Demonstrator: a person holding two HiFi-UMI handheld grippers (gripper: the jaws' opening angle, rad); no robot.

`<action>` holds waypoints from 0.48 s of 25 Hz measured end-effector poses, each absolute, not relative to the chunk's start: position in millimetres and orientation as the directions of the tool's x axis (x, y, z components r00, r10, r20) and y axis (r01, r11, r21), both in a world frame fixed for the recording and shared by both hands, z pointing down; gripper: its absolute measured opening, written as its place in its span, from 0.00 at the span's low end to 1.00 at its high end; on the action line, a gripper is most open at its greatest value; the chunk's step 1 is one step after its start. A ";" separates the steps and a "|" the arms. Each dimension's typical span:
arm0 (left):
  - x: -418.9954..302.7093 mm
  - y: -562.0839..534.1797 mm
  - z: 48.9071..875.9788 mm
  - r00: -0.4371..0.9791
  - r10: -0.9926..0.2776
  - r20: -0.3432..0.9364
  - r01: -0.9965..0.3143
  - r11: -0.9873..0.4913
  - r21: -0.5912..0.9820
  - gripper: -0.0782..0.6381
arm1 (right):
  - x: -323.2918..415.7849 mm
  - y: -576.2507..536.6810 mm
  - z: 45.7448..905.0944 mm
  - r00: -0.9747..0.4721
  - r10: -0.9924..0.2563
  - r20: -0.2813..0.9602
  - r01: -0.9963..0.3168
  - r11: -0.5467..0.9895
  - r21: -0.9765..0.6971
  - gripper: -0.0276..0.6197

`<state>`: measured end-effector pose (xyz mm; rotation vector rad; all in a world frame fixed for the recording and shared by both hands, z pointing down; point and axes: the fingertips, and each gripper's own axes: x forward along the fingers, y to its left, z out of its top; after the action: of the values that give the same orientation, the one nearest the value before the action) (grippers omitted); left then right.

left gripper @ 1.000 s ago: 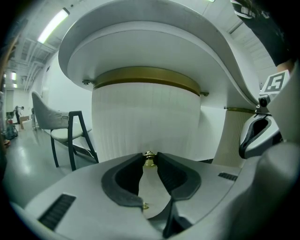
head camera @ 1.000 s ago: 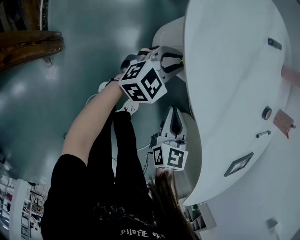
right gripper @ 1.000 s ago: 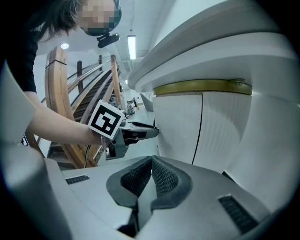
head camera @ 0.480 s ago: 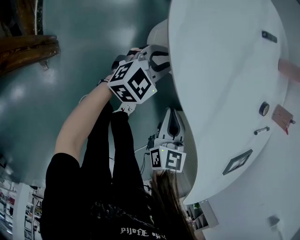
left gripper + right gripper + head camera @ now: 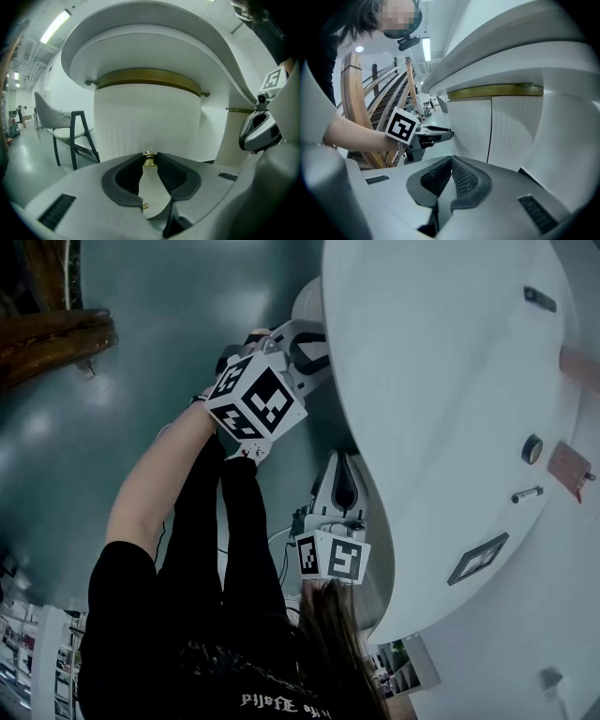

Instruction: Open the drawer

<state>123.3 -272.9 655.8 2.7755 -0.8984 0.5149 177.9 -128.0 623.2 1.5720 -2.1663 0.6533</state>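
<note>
Bench [image 5: 441, 381] and left gripper [image 5: 314, 345] slid left together in head view. Only left gripper view showed its fingers clamped on the brass knob [image 5: 149, 158] of the ribbed drawer [image 5: 147, 117] under the bench. Right gripper [image 5: 452, 158] fingers were pressed together, empty.

knob [image 5: 149, 161] between left gripper [image 5: 150, 155] fingers [image 5: 126, 176], chair [image 5: 65, 133] left

White ribbed drawer [image 5: 147, 119], brass knob [image 5: 149, 160]

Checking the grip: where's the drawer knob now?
Left gripper view, centre: the knob is pinched in the left hand-held gripper's tips, against the ribbed drawer front.
</note>
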 end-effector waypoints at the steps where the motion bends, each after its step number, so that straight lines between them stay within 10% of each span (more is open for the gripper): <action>1: 123.5 -272.9 655.8 0.757 -0.534 0.377 -0.596 -0.801 0.063 0.26 | 177.0 -128.1 622.2 -0.303 -0.775 0.555 -0.952 0.267 -0.147 0.08; 12: 56.4 -220.3 657.9 0.765 -0.498 0.408 -0.572 -0.817 0.075 0.26 | 150.4 -134.1 614.2 -0.346 -0.761 0.549 -0.935 0.330 -0.132 0.08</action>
<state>56.4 -220.3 657.9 2.7653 -0.8468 0.5572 150.4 -134.1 614.2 1.4993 -2.2120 0.6103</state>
